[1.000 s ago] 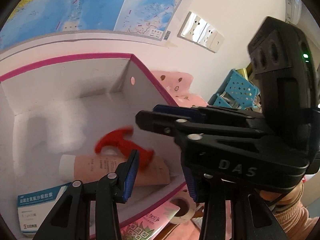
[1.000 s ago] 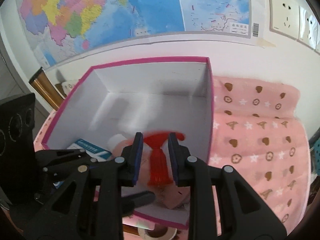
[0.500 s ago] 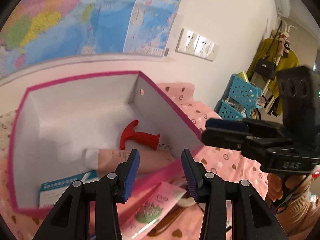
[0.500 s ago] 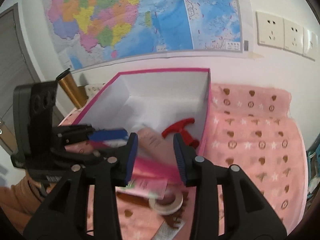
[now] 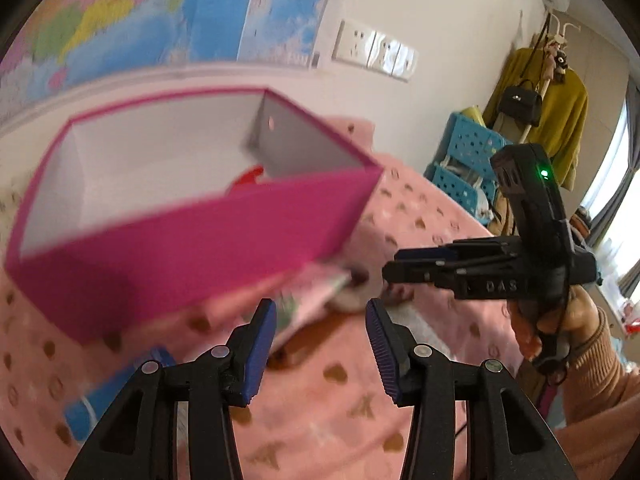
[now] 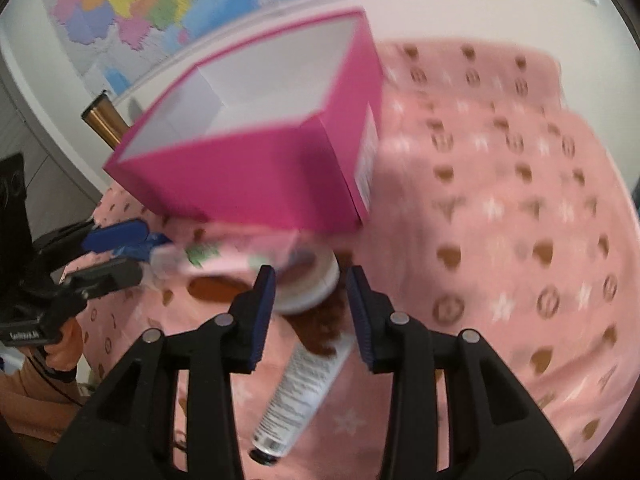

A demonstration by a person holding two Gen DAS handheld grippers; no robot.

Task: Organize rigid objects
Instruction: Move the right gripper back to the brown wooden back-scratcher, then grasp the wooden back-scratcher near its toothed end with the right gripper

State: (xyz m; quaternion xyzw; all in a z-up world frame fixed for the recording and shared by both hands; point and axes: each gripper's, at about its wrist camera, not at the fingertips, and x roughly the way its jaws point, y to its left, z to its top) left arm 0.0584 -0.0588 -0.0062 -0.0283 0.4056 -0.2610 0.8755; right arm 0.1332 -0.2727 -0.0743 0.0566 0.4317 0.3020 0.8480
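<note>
Covering the surface is a pink cloth (image 6: 500, 208) with brown hearts and white stars; a map (image 6: 132, 4) hangs on the wall behind. One magenta box (image 6: 256, 176), white inside, stands on the cloth, a red object (image 5: 248, 178) just showing in it. Before the box lie one tape roll (image 6: 310, 284), one pink packet (image 6: 224, 256) and one tube (image 6: 300, 392). Left gripper (image 5: 322, 344) and right gripper (image 6: 310, 312) both gape, holding nothing.

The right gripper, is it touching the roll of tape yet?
Cannot tell. The right wrist view shows the right gripper open around the roll of tape, but blur hides any gap.
</note>
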